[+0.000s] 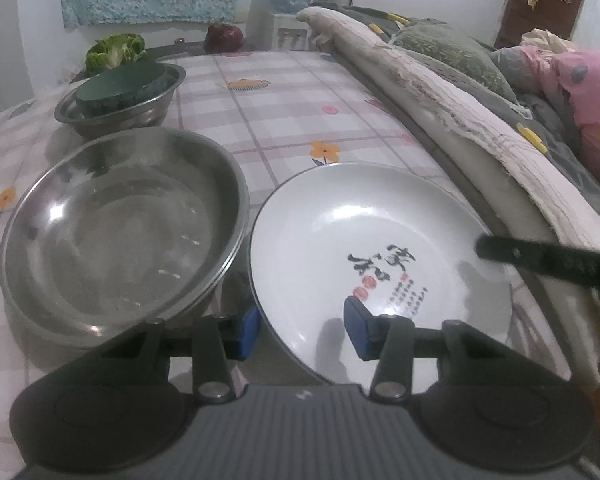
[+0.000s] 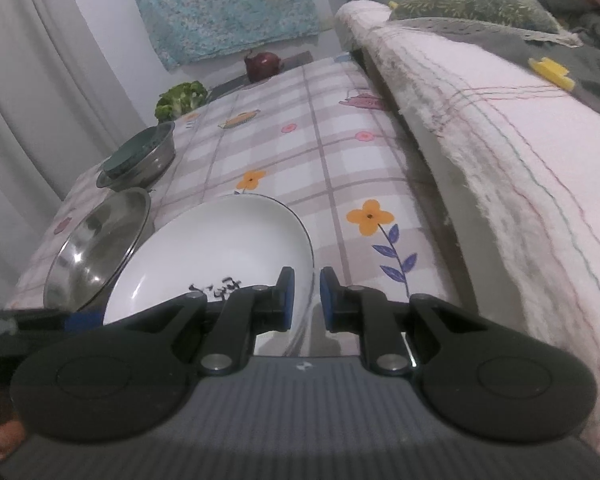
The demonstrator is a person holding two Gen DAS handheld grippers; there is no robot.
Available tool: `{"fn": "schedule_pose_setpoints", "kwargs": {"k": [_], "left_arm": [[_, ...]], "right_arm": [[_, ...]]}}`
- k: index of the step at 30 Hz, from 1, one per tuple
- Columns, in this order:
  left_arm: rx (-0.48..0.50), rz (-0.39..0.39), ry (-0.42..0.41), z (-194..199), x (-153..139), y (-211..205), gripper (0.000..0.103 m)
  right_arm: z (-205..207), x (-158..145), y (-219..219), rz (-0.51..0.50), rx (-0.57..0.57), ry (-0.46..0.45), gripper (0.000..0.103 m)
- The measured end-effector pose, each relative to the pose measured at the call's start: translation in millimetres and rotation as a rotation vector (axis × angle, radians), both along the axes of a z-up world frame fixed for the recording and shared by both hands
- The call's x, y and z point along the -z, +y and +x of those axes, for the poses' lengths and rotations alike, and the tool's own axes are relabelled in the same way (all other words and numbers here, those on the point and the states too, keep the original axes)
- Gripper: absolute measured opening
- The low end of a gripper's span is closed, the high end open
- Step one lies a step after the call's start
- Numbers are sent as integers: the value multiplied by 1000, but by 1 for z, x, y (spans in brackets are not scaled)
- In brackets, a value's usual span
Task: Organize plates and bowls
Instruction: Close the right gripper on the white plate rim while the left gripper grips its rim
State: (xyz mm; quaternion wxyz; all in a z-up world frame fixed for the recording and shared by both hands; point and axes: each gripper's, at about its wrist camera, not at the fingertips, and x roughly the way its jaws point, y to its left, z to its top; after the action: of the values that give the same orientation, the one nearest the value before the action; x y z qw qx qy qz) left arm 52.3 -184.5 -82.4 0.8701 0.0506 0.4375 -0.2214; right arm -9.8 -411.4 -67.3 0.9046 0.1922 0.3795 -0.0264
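A white plate (image 1: 380, 264) with black calligraphy lies on the checked tablecloth; it also shows in the right wrist view (image 2: 216, 248). My left gripper (image 1: 300, 330) is open, its jaws straddling the plate's left rim. My right gripper (image 2: 305, 298) straddles the plate's right rim with a narrow gap between the pads, and shows as a dark finger in the left wrist view (image 1: 540, 258). A large steel bowl (image 1: 120, 232) sits just left of the plate. A smaller steel bowl (image 1: 120, 100) holding a dark green dish stands farther back.
Lettuce (image 1: 116, 50) and a red onion (image 1: 224, 36) lie at the table's far end. A bed with a worn quilt (image 1: 440, 92) and pillows runs along the table's right edge. A water dispenser (image 1: 288, 8) stands behind.
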Motion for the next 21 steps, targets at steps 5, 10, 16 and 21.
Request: {"fn": "schedule_pose_setpoints", "kwargs": {"k": [5, 10, 16, 21], "left_arm": [[-18, -1, -12, 8, 2, -3, 47], [-20, -10, 3, 5, -2, -1, 46], [22, -34, 18, -10, -4, 2, 46], [16, -14, -13, -6, -3, 1, 46]], "right_arm": [[-8, 4, 3, 13, 1, 7, 14], [-9, 11, 6, 48, 6, 9, 15], [-1, 10, -3, 56, 27, 11, 15], [-3, 10, -2, 53, 42, 3, 15]]}}
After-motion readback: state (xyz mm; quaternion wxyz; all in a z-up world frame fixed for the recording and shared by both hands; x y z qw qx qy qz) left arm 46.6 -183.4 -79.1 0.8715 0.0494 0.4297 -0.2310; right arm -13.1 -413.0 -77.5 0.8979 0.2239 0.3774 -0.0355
